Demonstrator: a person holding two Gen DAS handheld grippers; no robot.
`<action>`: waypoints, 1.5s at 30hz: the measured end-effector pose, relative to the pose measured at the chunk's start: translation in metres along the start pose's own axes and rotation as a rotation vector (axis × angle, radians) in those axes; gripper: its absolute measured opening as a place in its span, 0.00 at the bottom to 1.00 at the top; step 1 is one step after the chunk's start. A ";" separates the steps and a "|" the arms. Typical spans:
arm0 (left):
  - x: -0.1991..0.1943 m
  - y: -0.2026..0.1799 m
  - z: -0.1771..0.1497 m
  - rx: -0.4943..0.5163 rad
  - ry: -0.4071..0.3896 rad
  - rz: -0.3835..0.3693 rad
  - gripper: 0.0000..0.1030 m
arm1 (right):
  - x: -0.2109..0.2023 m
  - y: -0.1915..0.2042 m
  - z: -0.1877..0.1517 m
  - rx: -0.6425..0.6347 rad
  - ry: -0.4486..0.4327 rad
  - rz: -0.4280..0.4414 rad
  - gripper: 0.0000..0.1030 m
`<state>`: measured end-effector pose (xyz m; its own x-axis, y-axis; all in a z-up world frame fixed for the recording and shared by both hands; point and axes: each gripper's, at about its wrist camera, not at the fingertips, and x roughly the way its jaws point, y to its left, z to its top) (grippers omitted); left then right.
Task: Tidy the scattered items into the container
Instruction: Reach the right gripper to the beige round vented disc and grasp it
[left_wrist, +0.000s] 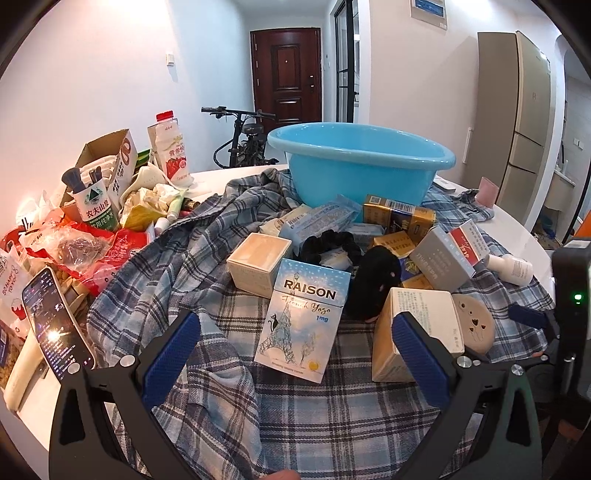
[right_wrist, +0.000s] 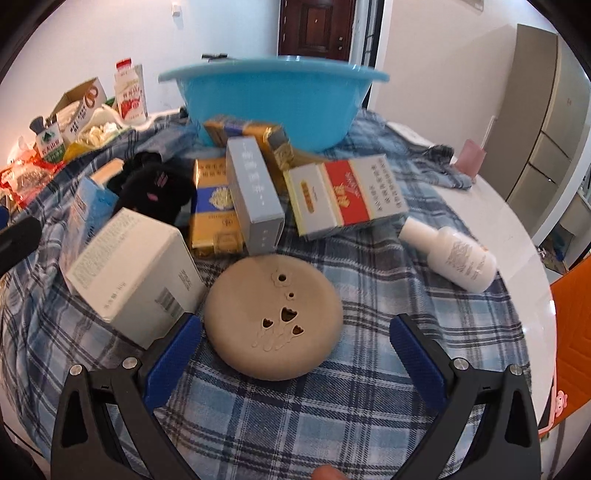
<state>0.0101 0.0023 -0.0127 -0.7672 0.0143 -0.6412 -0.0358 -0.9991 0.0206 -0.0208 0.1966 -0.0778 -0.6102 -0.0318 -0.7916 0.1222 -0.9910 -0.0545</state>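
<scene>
A blue plastic basin (left_wrist: 360, 166) (right_wrist: 273, 99) stands at the back of a plaid cloth (left_wrist: 295, 417). Scattered boxes lie in front of it. A pale blue RAISON pack (left_wrist: 301, 317) stands just ahead of my left gripper (left_wrist: 295, 354), which is open and holds nothing. A white box (left_wrist: 413, 332) (right_wrist: 136, 273) lies by its right finger. A tan round disc with cut-out holes (right_wrist: 273, 317) (left_wrist: 474, 325) sits between the open fingers of my right gripper (right_wrist: 295, 347), untouched. Behind lie a black plush (right_wrist: 155, 192), gold packs (right_wrist: 214, 210), a grey box (right_wrist: 255, 192), a red-and-white pack (right_wrist: 347, 195) and a white bottle (right_wrist: 454, 258).
Clutter fills the left table side: a phone (left_wrist: 55, 321), red snack bags (left_wrist: 88, 251), a water bottle with brushes (left_wrist: 96, 206), a cardboard box (left_wrist: 110, 158) and a milk carton (left_wrist: 170, 151). A pink cup (left_wrist: 487, 190) stands at the right. The white table edge (right_wrist: 532, 266) curves right.
</scene>
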 end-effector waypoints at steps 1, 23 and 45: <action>0.001 0.001 0.000 -0.002 0.002 0.002 1.00 | 0.004 -0.001 0.000 0.005 0.013 0.008 1.00; 0.013 0.003 -0.008 -0.015 0.046 -0.007 1.00 | 0.008 0.004 -0.004 -0.007 -0.014 0.062 0.81; 0.018 -0.006 -0.010 0.006 0.062 0.003 1.00 | -0.031 -0.011 -0.001 0.056 -0.160 0.015 0.81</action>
<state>0.0026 0.0083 -0.0318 -0.7261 0.0091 -0.6875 -0.0377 -0.9989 0.0266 -0.0027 0.2085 -0.0530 -0.7260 -0.0625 -0.6849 0.0915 -0.9958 -0.0061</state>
